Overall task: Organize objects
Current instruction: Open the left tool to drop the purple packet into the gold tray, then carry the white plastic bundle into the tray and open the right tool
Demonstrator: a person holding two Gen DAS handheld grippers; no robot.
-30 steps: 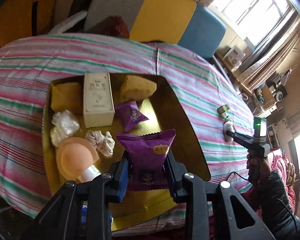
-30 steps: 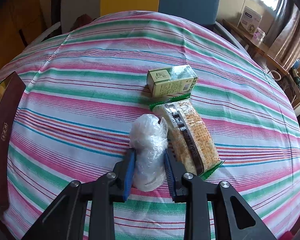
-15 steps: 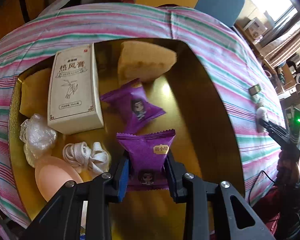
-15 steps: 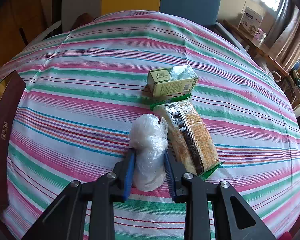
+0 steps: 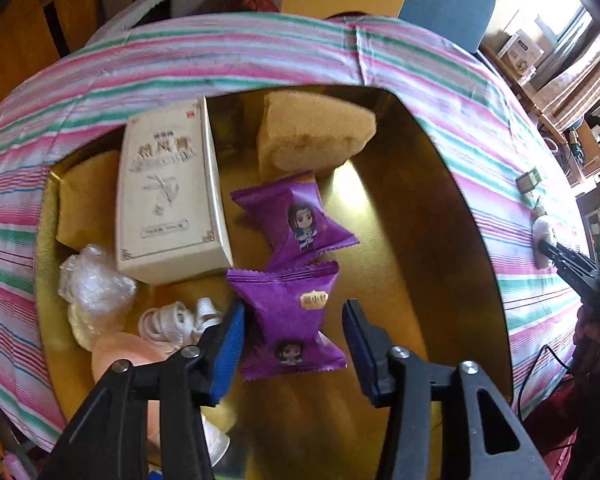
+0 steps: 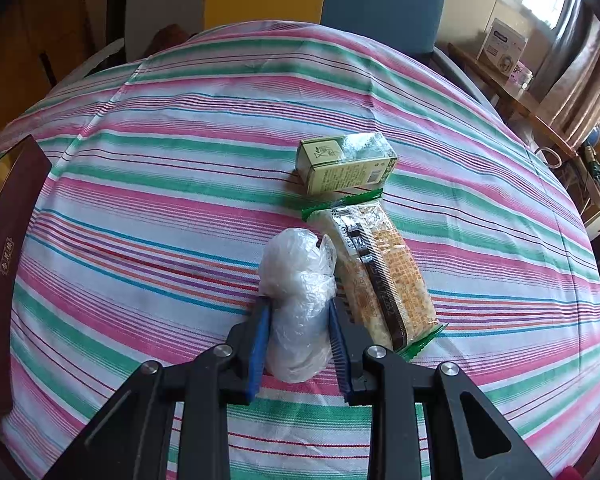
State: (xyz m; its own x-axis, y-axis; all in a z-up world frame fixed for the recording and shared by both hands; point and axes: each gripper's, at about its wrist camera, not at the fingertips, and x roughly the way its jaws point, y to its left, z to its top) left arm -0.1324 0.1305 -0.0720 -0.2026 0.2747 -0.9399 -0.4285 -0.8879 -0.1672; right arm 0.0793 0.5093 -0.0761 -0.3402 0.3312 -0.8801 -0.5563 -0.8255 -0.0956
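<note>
**Purple snack pack lies free in the gold tray; right claw clamps a plastic bundle**

The left claw [image 5: 292,340] stands released, its blue ribbed pads spread wide on either side of a purple snack pack [image 5: 290,316] with crimped, saw-toothed ends and a small cartoon figure printed near its lower edge. A gap shows between each pad and the wrapper, so the pack lies loose on the glossy gold tray [image 5: 420,240]. Its far crimped edge meets a second purple pack [image 5: 296,220] of the same foil.

Left of the packs in the tray lies a cream cardboard box [image 5: 168,200] with printed characters, flat on its broad face. Beyond it sits a tan, porous sponge wedge [image 5: 312,136], and a second tan sponge [image 5: 86,200] lies along the box's far-left side. Nearer the claw are a crumpled clear plastic wad [image 5: 94,288], a coiled white cord [image 5: 172,320] and a smooth peach rounded object [image 5: 128,360].

The right claw [image 6: 300,340] is clenched on a crinkled translucent plastic bundle [image 6: 298,280], both pads pressed into its sides, low over the striped cloth [image 6: 180,160] of the bench. Just beside it lies a long clear-wrapped cracker packet [image 6: 380,276] with green crimped ends, and beyond that a small green carton [image 6: 344,164] lies on its side. A dark maroon box edge [image 6: 8,240] shows at the left.
</note>
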